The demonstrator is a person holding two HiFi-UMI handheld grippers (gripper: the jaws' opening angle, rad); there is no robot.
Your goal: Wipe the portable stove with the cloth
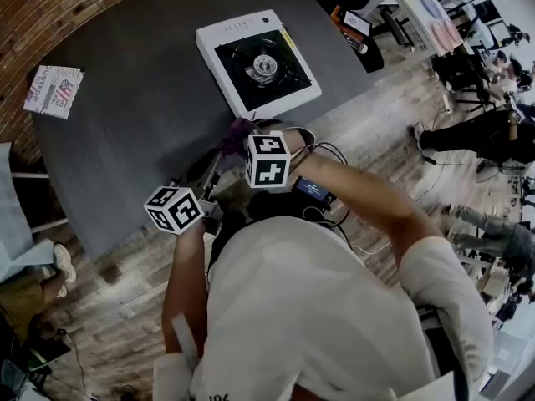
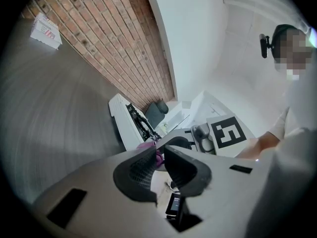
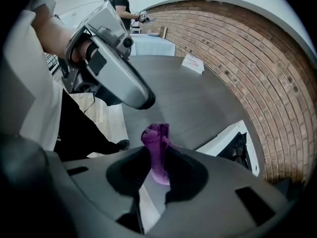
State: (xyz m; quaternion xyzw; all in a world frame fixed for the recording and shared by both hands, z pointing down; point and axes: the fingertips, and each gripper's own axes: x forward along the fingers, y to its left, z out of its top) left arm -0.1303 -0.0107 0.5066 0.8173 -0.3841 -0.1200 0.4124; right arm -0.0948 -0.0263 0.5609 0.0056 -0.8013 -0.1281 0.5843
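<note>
The white portable stove (image 1: 259,61) with a black burner sits on the far side of the dark round table (image 1: 125,140). A purple cloth (image 3: 157,152) is pinched upright in my right gripper (image 3: 158,157), near the table's front edge, short of the stove (image 3: 230,140). From above, the cloth (image 1: 236,130) shows just beyond the right marker cube (image 1: 267,159). My left gripper (image 2: 158,152) hovers beside it. Its jaws stand almost together with nothing between them, and the cloth (image 2: 157,155) and stove (image 2: 124,123) lie beyond. The left cube (image 1: 174,209) is off the table edge.
A small printed packet (image 1: 53,90) lies at the table's far left by the brick wall (image 3: 257,68). A dark object (image 1: 364,48) sits past the table's right side. People and chairs (image 1: 476,132) fill the floor to the right.
</note>
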